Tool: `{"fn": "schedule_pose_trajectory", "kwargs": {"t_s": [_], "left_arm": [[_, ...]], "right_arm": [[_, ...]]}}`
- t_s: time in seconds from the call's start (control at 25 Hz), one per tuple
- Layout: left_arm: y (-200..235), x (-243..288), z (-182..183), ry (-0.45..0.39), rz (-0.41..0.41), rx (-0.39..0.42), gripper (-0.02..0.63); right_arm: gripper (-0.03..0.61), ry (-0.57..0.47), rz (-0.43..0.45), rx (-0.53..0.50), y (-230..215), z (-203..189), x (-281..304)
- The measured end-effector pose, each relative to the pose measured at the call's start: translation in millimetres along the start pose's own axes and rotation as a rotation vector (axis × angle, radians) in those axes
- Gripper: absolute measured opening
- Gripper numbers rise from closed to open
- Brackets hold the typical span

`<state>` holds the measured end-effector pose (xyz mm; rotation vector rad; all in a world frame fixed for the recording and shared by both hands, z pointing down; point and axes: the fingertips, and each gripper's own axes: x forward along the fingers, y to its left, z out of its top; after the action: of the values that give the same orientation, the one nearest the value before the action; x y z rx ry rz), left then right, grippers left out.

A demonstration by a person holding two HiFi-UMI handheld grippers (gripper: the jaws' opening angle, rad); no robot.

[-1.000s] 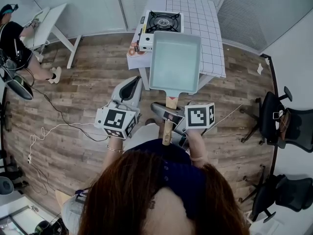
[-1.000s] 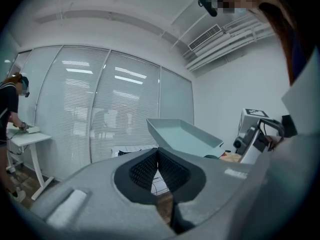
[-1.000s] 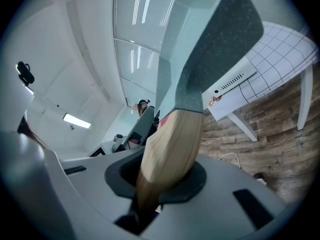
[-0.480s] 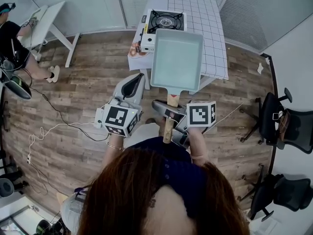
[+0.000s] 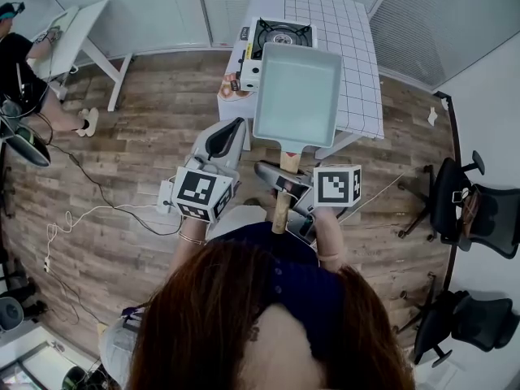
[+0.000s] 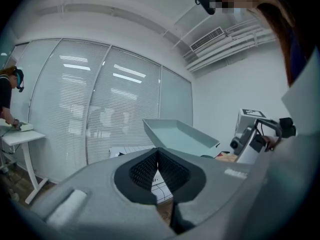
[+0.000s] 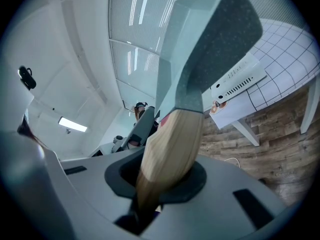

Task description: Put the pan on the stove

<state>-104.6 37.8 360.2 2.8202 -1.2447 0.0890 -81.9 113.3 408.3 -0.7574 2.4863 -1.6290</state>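
Note:
A pale green rectangular pan (image 5: 296, 96) with a wooden handle (image 5: 281, 208) hangs in the air over the near edge of the white table (image 5: 353, 47). Its far rim overlaps the near side of the black-topped portable stove (image 5: 280, 32). My right gripper (image 5: 280, 187) is shut on the handle; in the right gripper view the handle (image 7: 170, 144) runs out between the jaws of the right gripper (image 7: 160, 176) to the pan (image 7: 210, 49). My left gripper (image 5: 224, 139) is beside the pan on its left, shut and empty. In the left gripper view the left gripper (image 6: 158, 159) has its pads together, with the pan (image 6: 180, 136) ahead.
The table has a grid-patterned cloth and stands on a wood floor. A person sits at another white table (image 5: 77, 35) at the far left. Cables (image 5: 81, 210) lie on the floor at the left. Office chairs (image 5: 479, 210) stand at the right.
The pan has moved a little farther forward, toward the stove. Both grippers have advanced with it.

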Motion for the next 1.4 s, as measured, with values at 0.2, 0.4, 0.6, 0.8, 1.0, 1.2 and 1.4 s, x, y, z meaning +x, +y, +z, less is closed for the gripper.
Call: {"fn": "schedule_pose_trajectory", "kwargs": {"t_s": [0.2,0.4,0.6,0.8,1.0,1.2,1.4], "left_arm": [[9.4,2.7,2.4,-0.001,-0.016,-0.006,0.011],[13.1,6.1,3.6,-0.002,-0.036,0.002,0.011],[15.4,7.4,4.8,-0.009,-0.045,0.002,0.011],[18.5,6.7,6.9,-0.02,-0.047,-0.003,0.009],[25.0,6.8,8.1,-0.025,-0.035,-0.006,0.011],[27.4,6.3,10.7,-0.031,-0.032,-0.01,0.009],[27.4,10.1,10.7,-0.032,-0.035,-0.014,0.011]], "right_arm": [[0.072,-0.008,-0.01,0.001,1.1,7.1,9.6],[0.072,-0.015,-0.013,0.0,1.1,13.2,16.0],[0.072,-0.019,-0.013,-0.002,1.8,16.0,20.6],[0.074,-0.019,-0.016,-0.004,2.6,18.2,24.1],[0.074,-0.018,-0.019,-0.018,3.1,22.3,26.5],[0.073,-0.017,-0.021,-0.016,4.9,22.9,27.7],[0.073,-0.014,-0.024,-0.012,3.5,23.2,27.8]]}}
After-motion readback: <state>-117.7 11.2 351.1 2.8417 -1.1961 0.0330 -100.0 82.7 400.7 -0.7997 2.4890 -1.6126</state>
